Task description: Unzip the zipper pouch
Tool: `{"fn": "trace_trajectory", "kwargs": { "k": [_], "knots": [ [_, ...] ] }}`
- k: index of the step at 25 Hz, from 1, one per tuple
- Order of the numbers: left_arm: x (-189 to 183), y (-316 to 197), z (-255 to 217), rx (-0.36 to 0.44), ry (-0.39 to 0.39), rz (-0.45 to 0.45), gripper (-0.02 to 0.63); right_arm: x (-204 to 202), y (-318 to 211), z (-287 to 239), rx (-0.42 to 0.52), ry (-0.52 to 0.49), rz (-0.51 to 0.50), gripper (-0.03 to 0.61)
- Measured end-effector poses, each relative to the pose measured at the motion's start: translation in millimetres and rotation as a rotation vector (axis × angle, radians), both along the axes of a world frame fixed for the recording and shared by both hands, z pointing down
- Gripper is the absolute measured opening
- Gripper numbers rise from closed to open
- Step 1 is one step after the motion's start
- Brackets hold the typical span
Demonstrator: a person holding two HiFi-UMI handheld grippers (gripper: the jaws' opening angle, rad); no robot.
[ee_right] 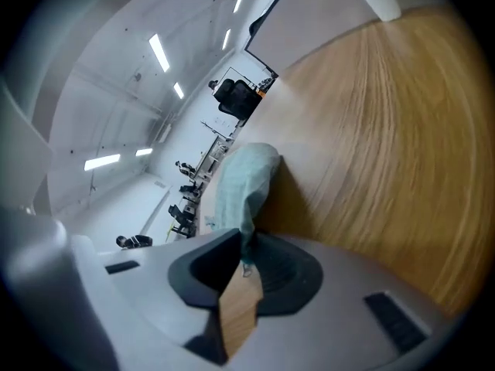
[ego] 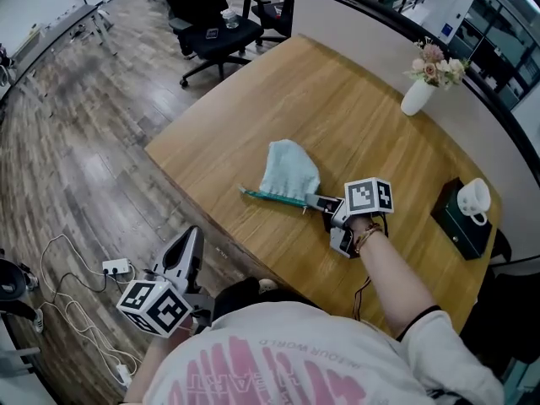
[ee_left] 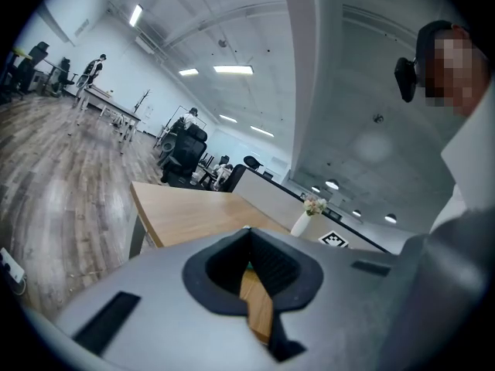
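At the far left, a white power strip [ego: 115, 267] and its loose cables lie on the grey wood floor [ego: 76, 142]. Just right of it, the left claw [ego: 192, 236] hangs off the near-left edge of the bench [ego: 354, 116], over the floor and well apart from the task's thing. Its own view shows the jaws drawn together with nothing between them, only a wedge of wooden benchtop behind. Beyond the bench's far-left corner stands a black office chair [ego: 215, 34]. Near the middle of the bench, closer to the front edge, lies the zipper pouch [ego: 288, 169], pale teal and soft. Its darker green zipper edge [ego: 268, 196] runs along the side nearest the person. At the right end of that edge sits the right claw [ego: 314, 201], held by the person's right hand [ego: 363, 230] and angled down toward the benchtop. In the right gripper view the pouch's end runs straight into the narrow meeting of the jaws, which pinch the fabric at the zipper's end. Whether they hold the pull tab itself is too small to tell. Farther right, a white vase [ego: 418, 97] of pale flowers stands near the bench's far edge. A dark box [ego: 456, 219] with a white object [ego: 474, 199] on top rests near the right edge.
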State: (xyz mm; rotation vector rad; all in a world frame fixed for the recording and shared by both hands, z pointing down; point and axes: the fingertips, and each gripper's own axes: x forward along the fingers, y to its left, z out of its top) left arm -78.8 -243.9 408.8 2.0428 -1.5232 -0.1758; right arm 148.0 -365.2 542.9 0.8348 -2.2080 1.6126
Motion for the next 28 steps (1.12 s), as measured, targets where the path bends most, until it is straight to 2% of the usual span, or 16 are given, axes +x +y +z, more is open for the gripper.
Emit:
{"fn": "trace_trajectory", "kwargs": {
  "k": [2, 6, 9, 14, 17, 21, 24, 27, 28],
  "knots": [
    [10.3, -8.0, -2.9, 0.007, -0.027, 0.039, 0.002, -13.8, 5.0, -15.1, -0.021, -0.097, 0.027, 0.046],
    [42.3, -23.3, -8.3, 0.016, -0.037, 0.209, 0.014, -41.0, 7.4, -58.2, -0.022, -0.303, 0.095, 0.038],
    [64.0, -34.0, -14.2, 0.033, -0.033, 0.312, 0.015, -52.5, 4.4, -88.2, 0.024, -0.38, 0.111, 0.035],
    [95.3, -47.6, -35.1, 0.126, -0.094, 0.433, 0.034, -66.1, 7.6, -136.8, 0.096, -0.481, 0.099, 0.032],
    [109.9, -51.4, -48.7, 0.182, -0.197, 0.498, 0.092, -75.0, 12.8, -163.4, 0.128, -0.533, 0.089, 0.032],
    [123.0, -50.8, -67.1, 0.262, -0.343, 0.548, 0.115, -87.3, 20.7, -193.3, 0.153, -0.594, 0.087, 0.031],
    [124.8, -51.2, -77.6, 0.314, -0.449, 0.532, 0.112, -95.6, 23.8, -209.0, 0.162, -0.619, 0.097, 0.031],
    [117.1, -54.5, -84.3, 0.349, -0.556, 0.475, 0.097, -101.4, 23.3, -219.4, 0.17, -0.632, 0.115, 0.031],
    [113.7, -56.6, -85.1, 0.356, -0.594, 0.453, 0.109, -103.0, 22.9, -222.1, 0.168, -0.64, 0.121, 0.031]
  ]
}}
